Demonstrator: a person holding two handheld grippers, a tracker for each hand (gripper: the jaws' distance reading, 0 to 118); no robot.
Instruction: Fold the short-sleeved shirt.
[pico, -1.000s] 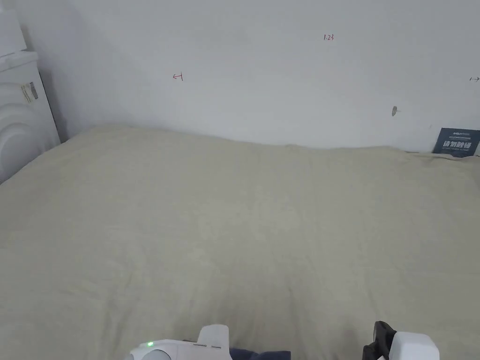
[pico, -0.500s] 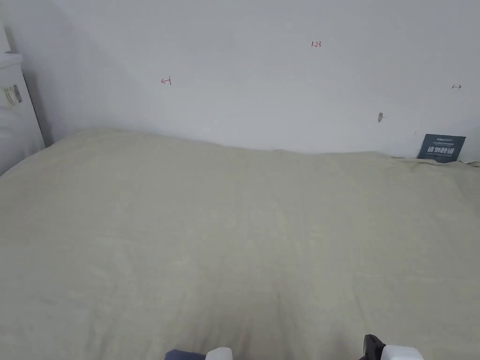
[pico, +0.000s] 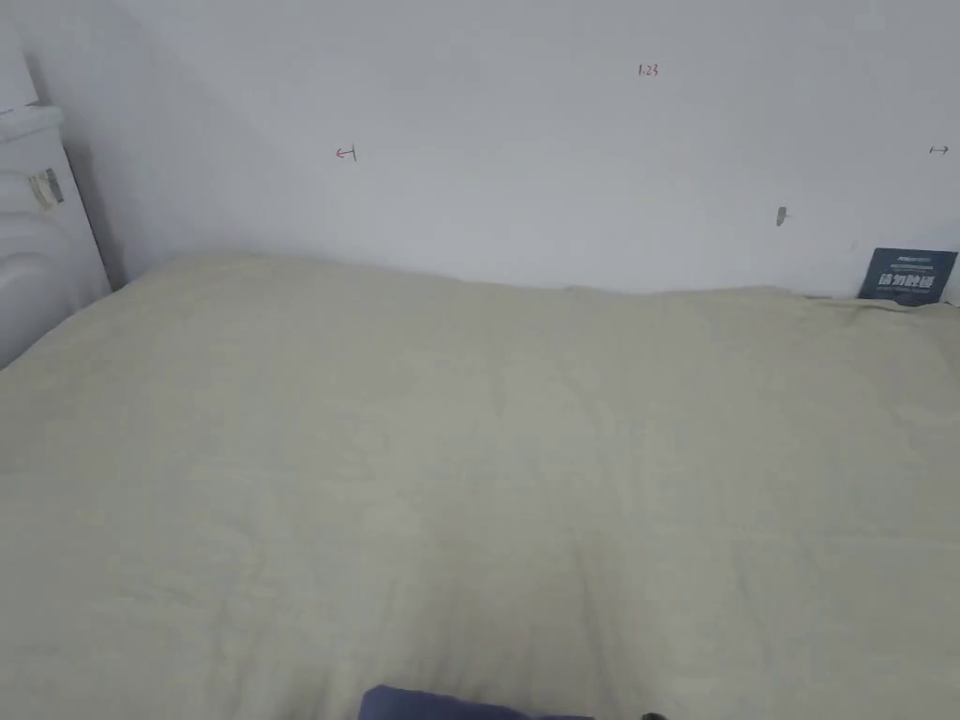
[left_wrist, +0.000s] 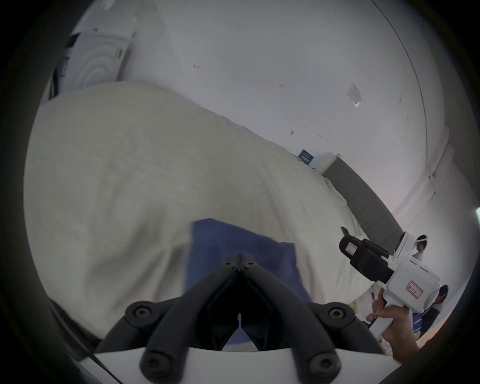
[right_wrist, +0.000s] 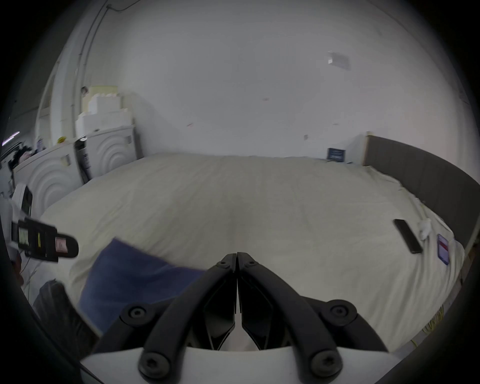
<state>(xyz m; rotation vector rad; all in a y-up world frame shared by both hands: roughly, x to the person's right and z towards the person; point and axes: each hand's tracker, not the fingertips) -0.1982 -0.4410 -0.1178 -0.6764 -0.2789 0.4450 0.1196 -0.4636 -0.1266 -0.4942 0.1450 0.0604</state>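
Observation:
A dark blue shirt (pico: 450, 705) lies blurred at the near edge of the beige bed (pico: 469, 450). In the left gripper view the shirt (left_wrist: 233, 244) spreads just beyond my left gripper (left_wrist: 240, 256), whose jaws are shut tip to tip with no cloth between them. In the right gripper view the shirt (right_wrist: 130, 272) sits to the left of my right gripper (right_wrist: 237, 253), also shut on nothing. The left gripper (right_wrist: 70, 246) hangs above and left of the cloth, apart from it. Farther right, a hand (left_wrist: 392, 319) holds the right gripper (left_wrist: 346, 246).
A black phone (right_wrist: 407, 236) and a second device (right_wrist: 442, 248) lie near the bed's right side, by a grey headboard (right_wrist: 420, 176). White appliances (pico: 37, 253) stand at the left. A dark card (pico: 907, 277) leans on the wall.
Both grippers have dropped out of the bottom of the head view. The blue shirt now shows more at the bottom middle. The head camera has shifted slightly.

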